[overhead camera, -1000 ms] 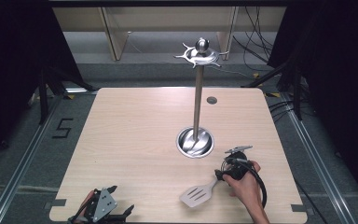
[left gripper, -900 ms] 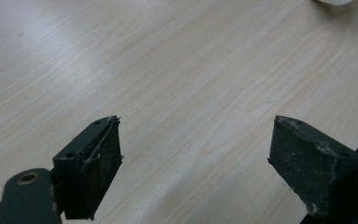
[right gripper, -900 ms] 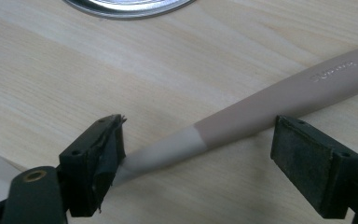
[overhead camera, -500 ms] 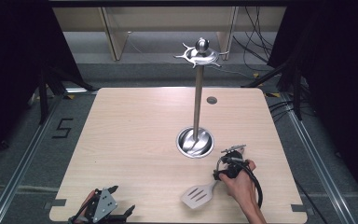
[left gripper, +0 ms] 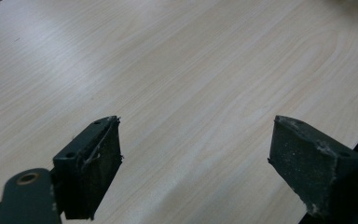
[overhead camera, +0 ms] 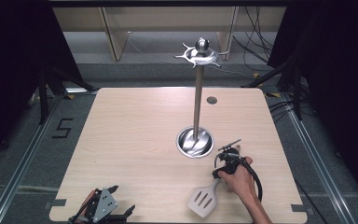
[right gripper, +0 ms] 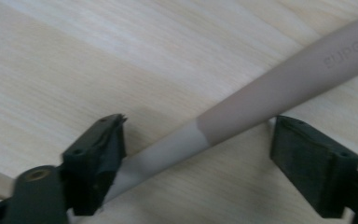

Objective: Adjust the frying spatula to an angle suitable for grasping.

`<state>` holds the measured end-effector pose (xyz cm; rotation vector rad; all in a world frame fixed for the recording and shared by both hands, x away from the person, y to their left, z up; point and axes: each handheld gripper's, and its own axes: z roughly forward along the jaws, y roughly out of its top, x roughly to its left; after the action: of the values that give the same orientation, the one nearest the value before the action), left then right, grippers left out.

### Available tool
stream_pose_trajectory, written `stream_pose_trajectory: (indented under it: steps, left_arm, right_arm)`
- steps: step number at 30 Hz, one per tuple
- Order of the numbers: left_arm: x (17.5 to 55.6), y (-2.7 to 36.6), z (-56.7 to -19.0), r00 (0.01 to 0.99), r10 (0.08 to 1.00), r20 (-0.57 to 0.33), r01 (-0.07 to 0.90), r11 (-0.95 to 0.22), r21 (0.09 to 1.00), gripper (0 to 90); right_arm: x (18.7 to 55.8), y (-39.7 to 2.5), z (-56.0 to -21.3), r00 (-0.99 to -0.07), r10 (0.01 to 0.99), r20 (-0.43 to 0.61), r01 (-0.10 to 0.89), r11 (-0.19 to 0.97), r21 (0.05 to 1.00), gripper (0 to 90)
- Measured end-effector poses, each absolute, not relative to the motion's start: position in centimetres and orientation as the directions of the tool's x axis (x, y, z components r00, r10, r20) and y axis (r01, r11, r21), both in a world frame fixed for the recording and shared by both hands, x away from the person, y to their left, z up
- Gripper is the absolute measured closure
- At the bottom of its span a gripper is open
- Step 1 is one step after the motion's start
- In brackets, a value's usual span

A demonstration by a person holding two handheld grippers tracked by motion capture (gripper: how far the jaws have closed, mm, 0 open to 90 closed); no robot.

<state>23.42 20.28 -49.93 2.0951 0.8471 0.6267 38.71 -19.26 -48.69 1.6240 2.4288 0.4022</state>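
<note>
Wooden table (overhead camera: 135, 140), spatula (right gripper: 261, 98) handle lying between right gripper (right gripper: 198, 154) wide-set jaws

Right gripper (overhead camera: 223, 164) held in the right hand (overhead camera: 240, 183) near the front right of the counter, forearm coming in from the bottom edge, jaws wide apart. Left gripper (overhead camera: 106, 208) low at the front left corner, probably resting there, jaws also spread wide.
</note>
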Motion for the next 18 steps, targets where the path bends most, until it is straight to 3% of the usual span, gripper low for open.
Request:
stream_pose_trajectory:
  steps: [1, 2, 3, 9, 12, 18]
  left_arm:
    - [23.4, 20.3, -49.9, 0.659, 0.738, 0.146, 0.363, -0.482, 0.798, 15.8]
    - [23.4, 20.3, -49.9, 0.659, 0.738, 0.146, 0.363, -0.482, 0.798, 15.8]
    - [23.4, 20.4, -49.9, 0.657, 0.737, 0.159, 0.355, -0.489, 0.797, 15.8]
    - [23.4, 20.3, -49.9, 0.665, 0.735, 0.134, 0.366, -0.476, 0.800, 15.8]
    - [23.4, 20.3, -49.9, 0.665, 0.735, 0.135, 0.366, -0.477, 0.799, 15.8]
    - [23.5, 20.4, -49.8, 0.675, 0.719, 0.167, 0.358, -0.517, 0.778, 15.8]
  right_arm:
    - [39.0, -19.0, -48.3, -0.446, 0.895, -0.011, 0.848, 0.427, 0.314, 35.1]
    - [39.0, -19.0, -48.3, -0.446, 0.895, -0.011, 0.848, 0.427, 0.314, 35.1]
    - [39.3, -18.7, -48.1, -0.461, 0.887, -0.011, 0.846, 0.444, 0.295, 43.3]
    - [40.0, -19.0, -47.9, -0.516, 0.857, 0.008, 0.825, 0.494, 0.276, 51.0]
    - [40.5, -19.5, -47.7, -0.500, 0.860, 0.099, 0.848, 0.463, 0.257, 55.3]
    - [41.4, -19.6, -47.6, -0.500, 0.863, 0.074, 0.850, 0.472, 0.235, 61.9]
